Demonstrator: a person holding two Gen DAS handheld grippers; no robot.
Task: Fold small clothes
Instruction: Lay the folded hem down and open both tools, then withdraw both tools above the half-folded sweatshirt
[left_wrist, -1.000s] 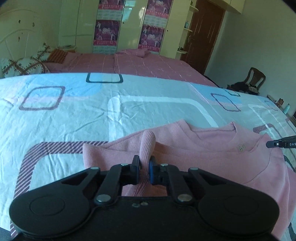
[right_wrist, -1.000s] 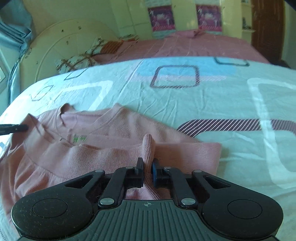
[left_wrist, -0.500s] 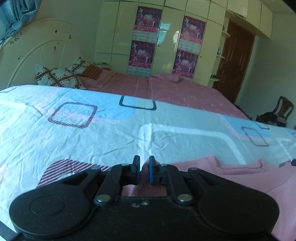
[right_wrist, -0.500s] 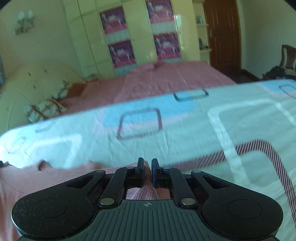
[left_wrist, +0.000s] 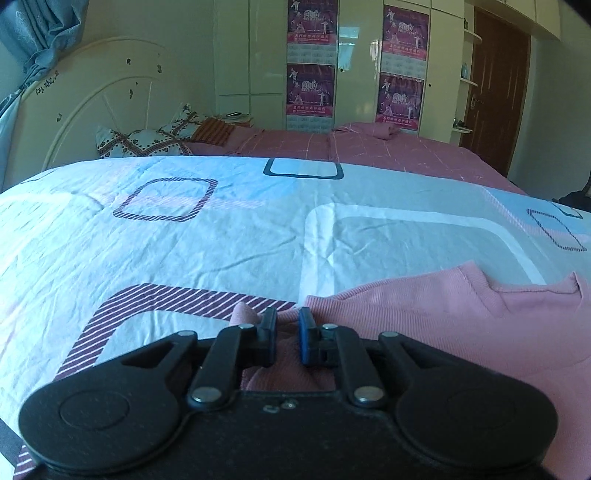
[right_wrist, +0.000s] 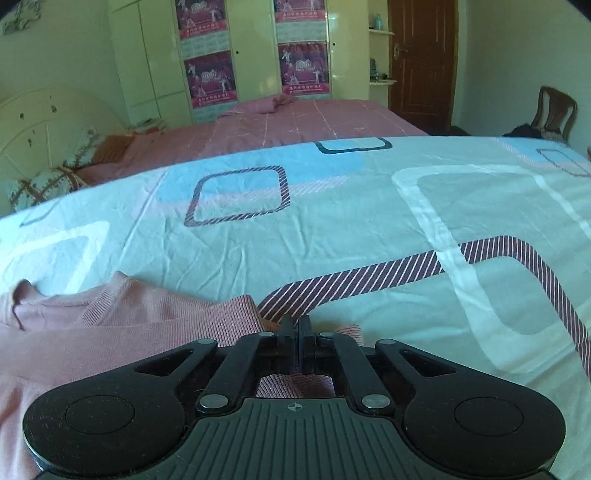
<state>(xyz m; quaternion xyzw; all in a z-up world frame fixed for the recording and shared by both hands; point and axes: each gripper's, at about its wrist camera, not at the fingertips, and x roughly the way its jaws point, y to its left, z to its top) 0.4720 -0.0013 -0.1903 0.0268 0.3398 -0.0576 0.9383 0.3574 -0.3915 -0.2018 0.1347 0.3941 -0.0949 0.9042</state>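
Observation:
A pink ribbed sweater (left_wrist: 436, 314) lies on the patterned bedsheet (left_wrist: 221, 240); its collar shows at the right of the left wrist view and at the far left of the right wrist view (right_wrist: 110, 317). My left gripper (left_wrist: 287, 326) sits low over the sweater's left edge with its jaws slightly apart, and pink fabric lies between and beside them. My right gripper (right_wrist: 295, 330) is shut on a fold of the sweater at its right edge, close to the sheet.
The sheet (right_wrist: 332, 229) stretches ahead in both views. A second bed with a pink cover (left_wrist: 369, 151), pillows (left_wrist: 140, 142) and a white headboard (left_wrist: 92, 103) stand beyond. Wardrobes with posters, a brown door (right_wrist: 424, 62) and a chair (right_wrist: 554, 110) are at the back.
Both grippers carried the sweater's edge forward and down towards the sheet. The left jaws have parted a little from the fabric they pinched. The right jaws remain shut on the fabric.

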